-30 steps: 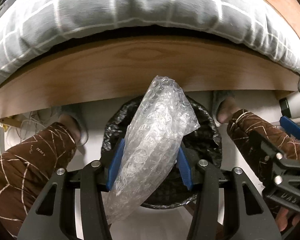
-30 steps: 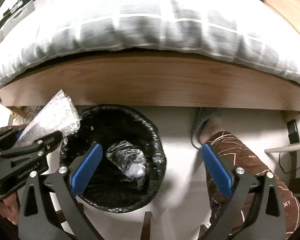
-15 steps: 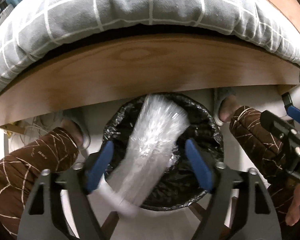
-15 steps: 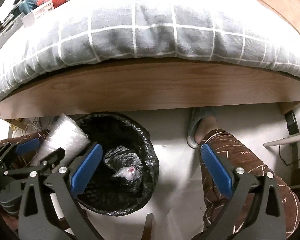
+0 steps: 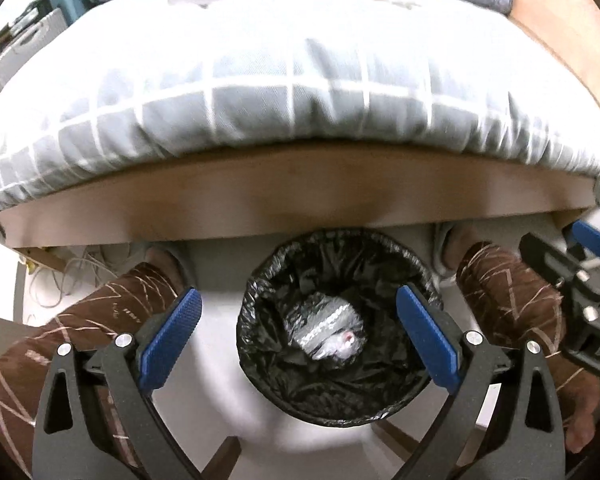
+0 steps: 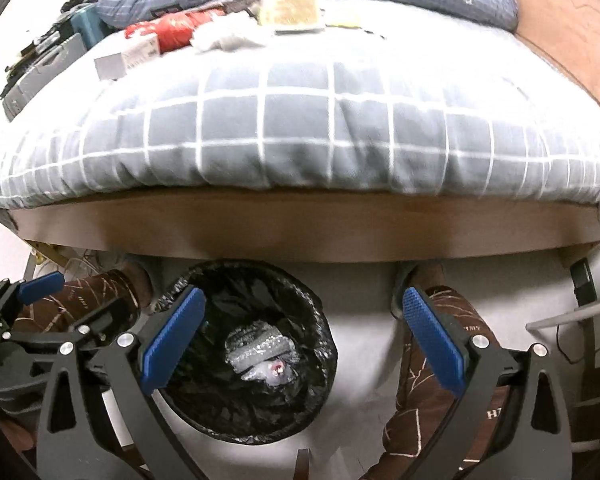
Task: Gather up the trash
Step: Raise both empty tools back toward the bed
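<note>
A round bin with a black liner (image 5: 380, 396) stands on the white floor below the bed edge; it also shows in the right wrist view (image 6: 260, 416). A clear bubble-wrap piece (image 5: 324, 326) lies inside it on other trash, seen in the right wrist view too (image 6: 260, 346). My left gripper (image 5: 296, 338) is open and empty above the bin. My right gripper (image 6: 302, 342) is open and empty above the bin's right rim. On the bed lie a red packet (image 6: 180, 28), white tissue (image 6: 224, 36) and a tan box (image 6: 290, 2).
A wooden bed frame (image 5: 300, 200) with a grey checked duvet (image 6: 300, 132) runs across above the bin. The person's legs in brown trousers (image 5: 100, 320) (image 6: 440, 380) stand on both sides of the bin. Cables (image 5: 72, 272) lie under the bed at left.
My left gripper opened and let go of the bubble wrap, which fell into the bin. Both grippers have risen and tilted up, bringing the top of the bed into view.
</note>
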### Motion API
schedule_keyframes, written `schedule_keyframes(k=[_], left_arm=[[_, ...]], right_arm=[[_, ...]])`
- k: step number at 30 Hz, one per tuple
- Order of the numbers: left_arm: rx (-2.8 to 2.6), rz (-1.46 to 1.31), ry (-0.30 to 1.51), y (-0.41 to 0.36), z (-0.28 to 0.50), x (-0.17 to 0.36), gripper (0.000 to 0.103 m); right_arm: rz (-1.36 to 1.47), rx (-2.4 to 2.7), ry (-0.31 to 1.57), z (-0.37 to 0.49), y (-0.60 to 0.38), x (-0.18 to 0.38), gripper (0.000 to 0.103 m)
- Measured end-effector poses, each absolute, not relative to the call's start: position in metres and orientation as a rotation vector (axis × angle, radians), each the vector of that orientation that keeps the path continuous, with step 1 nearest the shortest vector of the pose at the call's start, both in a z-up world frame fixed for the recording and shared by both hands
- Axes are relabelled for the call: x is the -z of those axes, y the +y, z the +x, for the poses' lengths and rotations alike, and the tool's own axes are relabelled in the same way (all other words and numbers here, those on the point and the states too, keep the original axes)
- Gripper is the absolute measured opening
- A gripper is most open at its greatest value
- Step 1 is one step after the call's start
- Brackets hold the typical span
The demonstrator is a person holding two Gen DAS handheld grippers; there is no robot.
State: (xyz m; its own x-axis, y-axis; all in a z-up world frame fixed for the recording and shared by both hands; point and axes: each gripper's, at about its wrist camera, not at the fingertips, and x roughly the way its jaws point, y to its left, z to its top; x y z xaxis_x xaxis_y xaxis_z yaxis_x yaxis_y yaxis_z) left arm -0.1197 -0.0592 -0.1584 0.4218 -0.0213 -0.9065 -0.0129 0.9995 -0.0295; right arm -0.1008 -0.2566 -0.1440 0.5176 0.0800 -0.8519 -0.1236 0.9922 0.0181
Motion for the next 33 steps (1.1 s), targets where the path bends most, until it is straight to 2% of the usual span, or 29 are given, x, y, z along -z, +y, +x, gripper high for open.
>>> schedule_keyframes(k=[18,33], left_arm=[[-0.047,-0.101,1.004,-0.033,-0.115,0.087,0.096],[-0.121,-0.127,0.957,0.006,-0.065,0.066,0.096]], right_arm=[[-0.067,-0.128,0.885,-0.09,-0.249,0.079,0.095],[-0.082,-0.135,0.821,-0.035,-0.244,0.045,0.095]])
